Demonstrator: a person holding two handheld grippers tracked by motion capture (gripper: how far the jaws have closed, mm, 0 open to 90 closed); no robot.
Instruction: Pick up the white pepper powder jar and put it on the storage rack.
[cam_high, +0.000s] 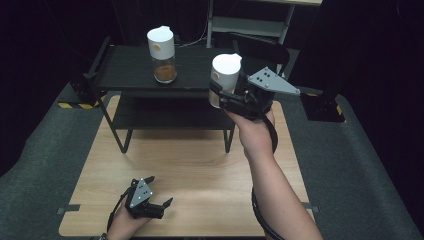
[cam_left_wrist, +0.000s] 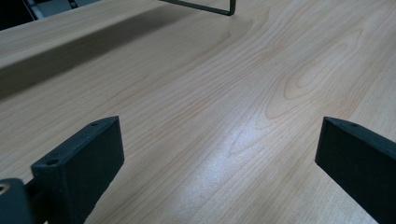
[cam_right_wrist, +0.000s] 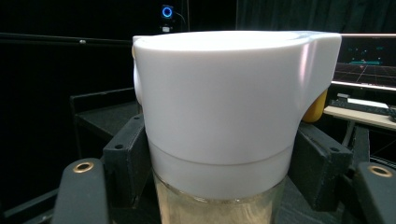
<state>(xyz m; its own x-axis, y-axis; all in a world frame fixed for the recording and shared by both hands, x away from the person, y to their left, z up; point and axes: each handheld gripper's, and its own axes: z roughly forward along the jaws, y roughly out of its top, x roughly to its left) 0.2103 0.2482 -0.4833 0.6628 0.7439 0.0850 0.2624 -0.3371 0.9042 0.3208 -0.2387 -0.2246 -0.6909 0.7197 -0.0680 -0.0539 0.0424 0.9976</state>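
My right gripper (cam_high: 220, 98) is shut on a glass jar with a tall white lid (cam_high: 225, 74) and holds it in the air beside the right end of the black shelf's top board (cam_high: 120, 67). In the right gripper view the jar (cam_right_wrist: 224, 116) stands upright between the two black jaws, pale contents showing under the lid. A second white-lidded jar (cam_high: 162, 49), with brown contents, stands on the top board. My left gripper (cam_high: 160, 190) lies low over the wooden table (cam_high: 200, 170) near its front edge, jaws wide apart with nothing between them (cam_left_wrist: 219, 154).
The black two-level shelf stands across the back of the table on thin legs (cam_high: 121, 140); its lower board (cam_high: 165, 115) is bare. Grey floor mat (cam_high: 45, 165) surrounds the table. A dark chair (cam_high: 260, 50) is behind the shelf's right end.
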